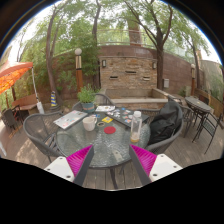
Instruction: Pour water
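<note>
My gripper (112,160) is open, its two magenta pads (82,160) spread wide with nothing between them. It hangs well short of a round glass patio table (100,143) seen beyond the fingers. On the table stand a clear bottle (136,124) at the right, a pale cup (90,122) left of the middle, a red item (108,128) and a yellow item (108,120) near the centre. The gap between the fingers shows the table's near rim and wooden decking below it.
Metal mesh chairs (40,130) ring the table, one at the right with a dark bag (164,126). A potted plant (87,97) stands behind. A brick wall (128,72), trees, an orange umbrella (12,74) and more tables (200,105) lie beyond.
</note>
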The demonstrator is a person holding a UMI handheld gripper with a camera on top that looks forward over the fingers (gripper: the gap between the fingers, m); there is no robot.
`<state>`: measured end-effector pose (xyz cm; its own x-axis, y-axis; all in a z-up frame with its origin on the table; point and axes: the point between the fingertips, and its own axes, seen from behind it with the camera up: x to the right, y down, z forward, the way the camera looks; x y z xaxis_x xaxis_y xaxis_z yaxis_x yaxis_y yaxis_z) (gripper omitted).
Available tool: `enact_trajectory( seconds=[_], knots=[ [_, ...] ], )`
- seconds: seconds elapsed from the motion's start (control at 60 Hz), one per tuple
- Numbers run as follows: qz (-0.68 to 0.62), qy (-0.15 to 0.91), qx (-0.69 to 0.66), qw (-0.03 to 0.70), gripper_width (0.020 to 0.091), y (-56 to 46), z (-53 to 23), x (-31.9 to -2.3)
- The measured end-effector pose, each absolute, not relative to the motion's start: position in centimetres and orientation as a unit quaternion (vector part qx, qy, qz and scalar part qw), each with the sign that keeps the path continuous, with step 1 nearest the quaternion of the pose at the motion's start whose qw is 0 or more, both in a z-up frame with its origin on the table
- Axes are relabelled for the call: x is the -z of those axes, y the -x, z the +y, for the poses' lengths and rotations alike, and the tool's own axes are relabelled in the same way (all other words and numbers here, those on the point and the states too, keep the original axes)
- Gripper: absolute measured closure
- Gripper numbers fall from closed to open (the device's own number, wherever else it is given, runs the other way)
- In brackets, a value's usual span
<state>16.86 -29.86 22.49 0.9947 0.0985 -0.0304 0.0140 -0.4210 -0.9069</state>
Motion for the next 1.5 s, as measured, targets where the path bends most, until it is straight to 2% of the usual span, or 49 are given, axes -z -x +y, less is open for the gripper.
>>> enact_trajectory(
  seconds=[0.133, 0.333, 0.483, 0.6, 0.65, 0.683, 0.717, 0.733, 0.883, 0.917, 1.0, 1.067, 1.233, 1.35, 1.5],
  knots=[
    [-0.028, 0.821, -0.015, 0.57, 0.0293, -22.4, -21.1, -18.7],
    [-0.003, 0.807, -0.002, 0.59, 0.0291, -27.9, -6.6, -11.1],
    [0.004, 0.8, -0.004, 0.6, 0.0289, -29.9, 0.5, -7.8],
    [-0.015, 0.78, -0.015, 0.625, 0.0292, -29.1, 3.7, -8.0],
    [-0.029, 0.767, -0.011, 0.64, 0.032, -28.8, 4.9, -8.5],
    [-0.039, 0.762, -0.007, 0.647, 0.0398, -28.8, 5.0, -8.9],
    [-0.046, 0.76, -0.002, 0.648, 0.0561, -28.8, 5.3, -8.8],
    [-0.048, 0.763, 0.0, 0.645, 0.0611, -28.9, 5.5, -8.4],
    [-0.017, 0.76, 0.001, 0.65, 0.064, -28.5, 5.6, -8.5],
    [-0.018, 0.761, 0.006, 0.648, 0.0664, -28.6, 5.6, -8.4],
    [-0.022, 0.776, 0.019, 0.631, 0.0708, -28.3, 5.9, -8.0],
    [-0.046, 0.793, 0.032, 0.606, 0.0712, -28.4, 5.5, -7.5],
    [-0.177, 0.786, 0.15, 0.574, 0.0723, -22.8, 8.5, -11.1],
    [-0.292, 0.737, 0.263, 0.55, 0.0722, -17.9, 10.9, -13.8],
    [-0.458, 0.643, 0.411, 0.456, 0.0723, -12.7, 13.1, -15.1]
  ],
)
